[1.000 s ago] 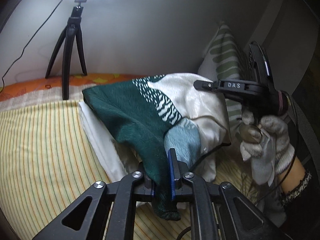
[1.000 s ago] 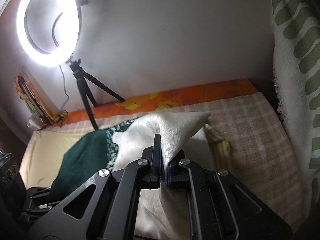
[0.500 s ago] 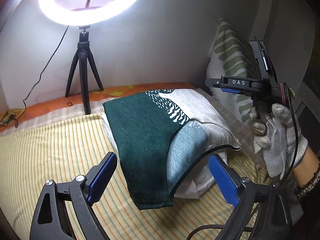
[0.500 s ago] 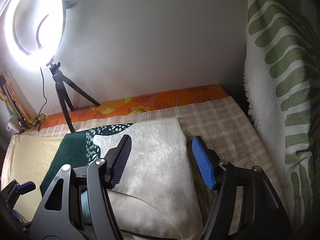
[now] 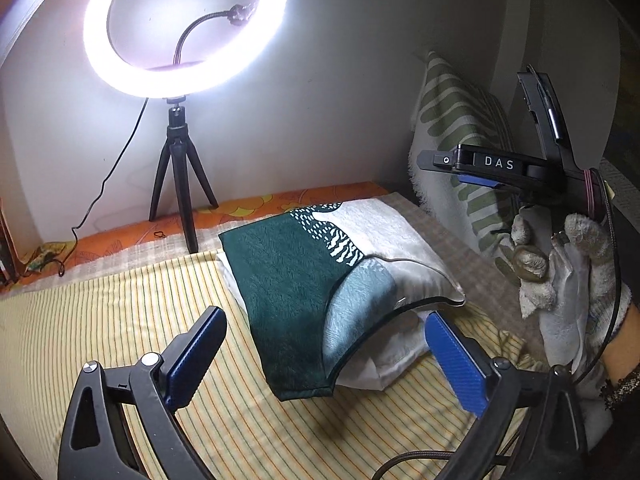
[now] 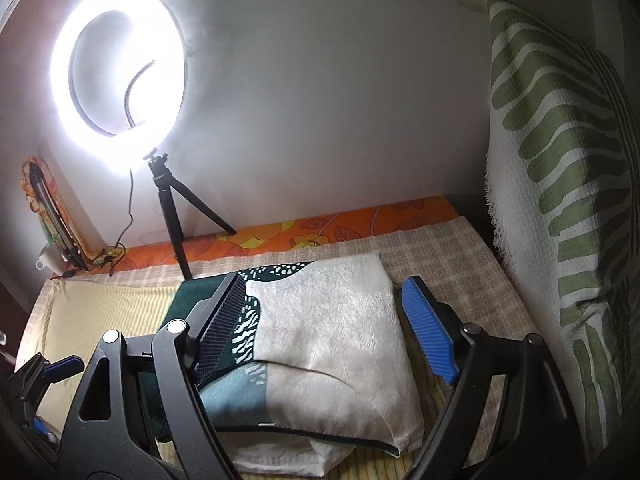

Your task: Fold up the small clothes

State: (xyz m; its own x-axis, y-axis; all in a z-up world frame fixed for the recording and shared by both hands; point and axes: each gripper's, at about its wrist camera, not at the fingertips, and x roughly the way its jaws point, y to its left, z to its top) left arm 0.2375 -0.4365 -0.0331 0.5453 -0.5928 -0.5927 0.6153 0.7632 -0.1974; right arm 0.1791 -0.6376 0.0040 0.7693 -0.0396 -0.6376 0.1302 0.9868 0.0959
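Left gripper: jaws spread wide, nothing held, blue pads on either side of the near end of the folded garment, clear of the fabric.

Right gripper: jaws likewise spread wide, nothing held, poised above the cream half of the garment without visible contact. Seen from the left wrist view at the right edge, carried in a gloved right hand.

Folded garment: dark green, teal and cream panels with a white dash pattern, lying flat on top of a white folded cloth. Both stacked on the yellow striped sheet, near the beige checked cover.

Ring light lit, mounted on a black tripod at the far edge against the wall, on the orange floral bedding. Green-and-white patterned cushion upright at the right side.
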